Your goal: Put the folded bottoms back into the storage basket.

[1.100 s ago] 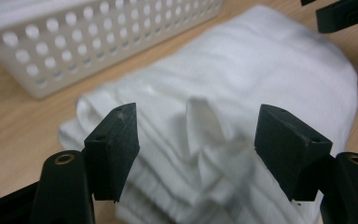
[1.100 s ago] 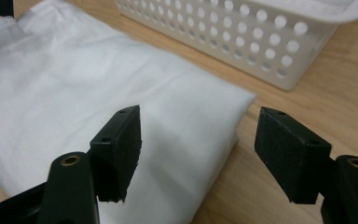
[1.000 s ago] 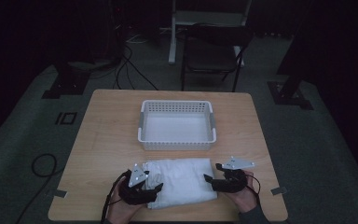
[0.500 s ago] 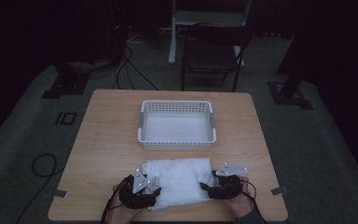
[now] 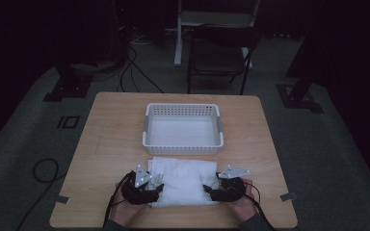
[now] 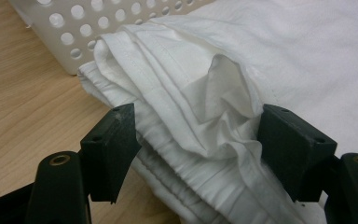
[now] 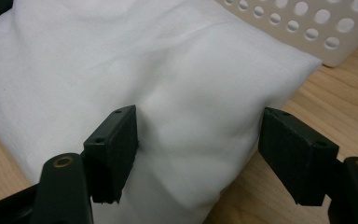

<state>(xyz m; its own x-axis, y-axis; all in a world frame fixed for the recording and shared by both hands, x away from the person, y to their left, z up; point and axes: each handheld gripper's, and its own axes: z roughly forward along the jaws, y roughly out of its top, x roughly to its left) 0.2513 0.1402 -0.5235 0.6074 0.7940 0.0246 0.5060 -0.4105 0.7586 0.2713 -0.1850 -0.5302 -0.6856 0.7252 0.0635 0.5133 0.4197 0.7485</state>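
High view, surface: a light wooden table [image 5: 106, 144] with bare wood at its left and right margins.
Room: dark; grey carpeted floor [image 5: 24, 159] around the table, a black chair [image 5: 220, 55] beyond its far edge, cables [image 5: 135, 72] trailing across the floor.
Basket: white perforated basket [image 5: 183, 144] at mid-table, its near wall just beyond the cloth.
Cloth: folded white cloth [image 5: 183, 180] lying flat on the near part of the table, between the two grippers.
Left gripper [image 5: 147, 185]: at the cloth's left edge. In the left gripper view its jaws stand part open around the stacked, hemmed folds [image 6: 196, 126]; the folds bulge between the pads, and a firm pinch cannot be confirmed.
Right gripper [image 5: 217, 190]: at the cloth's right edge. In the right gripper view one pad rests against the smooth folded side [image 7: 191, 140]; the other stands clear over bare wood, so the jaws are open.
Hands: one behind each gripper, at the near table edge.
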